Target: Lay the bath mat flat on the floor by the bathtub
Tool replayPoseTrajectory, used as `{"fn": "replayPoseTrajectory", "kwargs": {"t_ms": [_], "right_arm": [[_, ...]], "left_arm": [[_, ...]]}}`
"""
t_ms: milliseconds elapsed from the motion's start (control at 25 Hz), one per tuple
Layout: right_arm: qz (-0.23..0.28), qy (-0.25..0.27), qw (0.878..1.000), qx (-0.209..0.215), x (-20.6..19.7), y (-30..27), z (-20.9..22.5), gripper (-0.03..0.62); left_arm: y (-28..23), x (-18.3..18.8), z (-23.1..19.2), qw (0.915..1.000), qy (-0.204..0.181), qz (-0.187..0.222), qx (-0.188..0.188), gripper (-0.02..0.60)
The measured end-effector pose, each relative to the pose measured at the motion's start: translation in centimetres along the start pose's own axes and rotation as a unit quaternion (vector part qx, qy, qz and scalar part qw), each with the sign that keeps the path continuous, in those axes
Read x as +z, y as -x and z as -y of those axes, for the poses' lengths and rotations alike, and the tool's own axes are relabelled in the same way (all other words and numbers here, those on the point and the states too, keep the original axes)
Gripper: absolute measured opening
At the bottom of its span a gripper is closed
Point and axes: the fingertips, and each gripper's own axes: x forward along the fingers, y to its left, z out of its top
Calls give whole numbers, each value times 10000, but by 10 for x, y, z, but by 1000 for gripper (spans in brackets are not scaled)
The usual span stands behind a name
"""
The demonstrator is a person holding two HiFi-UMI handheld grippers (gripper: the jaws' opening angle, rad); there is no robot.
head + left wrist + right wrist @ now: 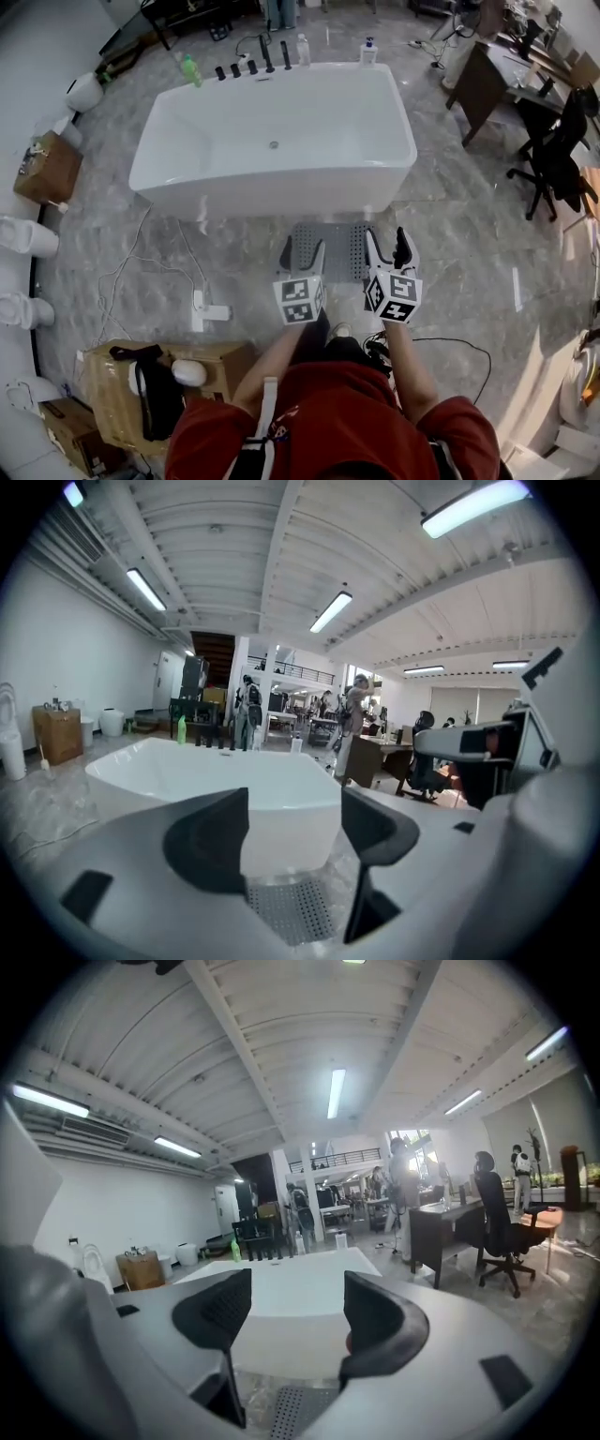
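The white bathtub [281,131] fills the 12 o'clock half of the head view. The grey bath mat [342,246] lies on the floor [469,244] just beside the tub's near wall, apparently flat, with its long axis running 9 to 3 o'clock. The left gripper [302,251] and right gripper [388,246] hover over the mat's 9 and 3 o'clock ends, about equally near, each with jaws spread on nothing. Only the head view shows the mat's outline, while the gripper views show just its perforated surface at 6 o'clock.
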Motion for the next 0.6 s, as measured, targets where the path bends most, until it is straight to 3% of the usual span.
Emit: {"fn": "replayPoseTrajectory", "kwargs": {"t_ms": [280,600], "right_arm": [[514,260,9979,294,68,40,-27,299],[889,339,9947,391,109,49,-79,301]], "left_arm": [[52,62,13,9974,-380,596,-140,295],[84,123,-15,9909,-917,962,-221,295]]}}
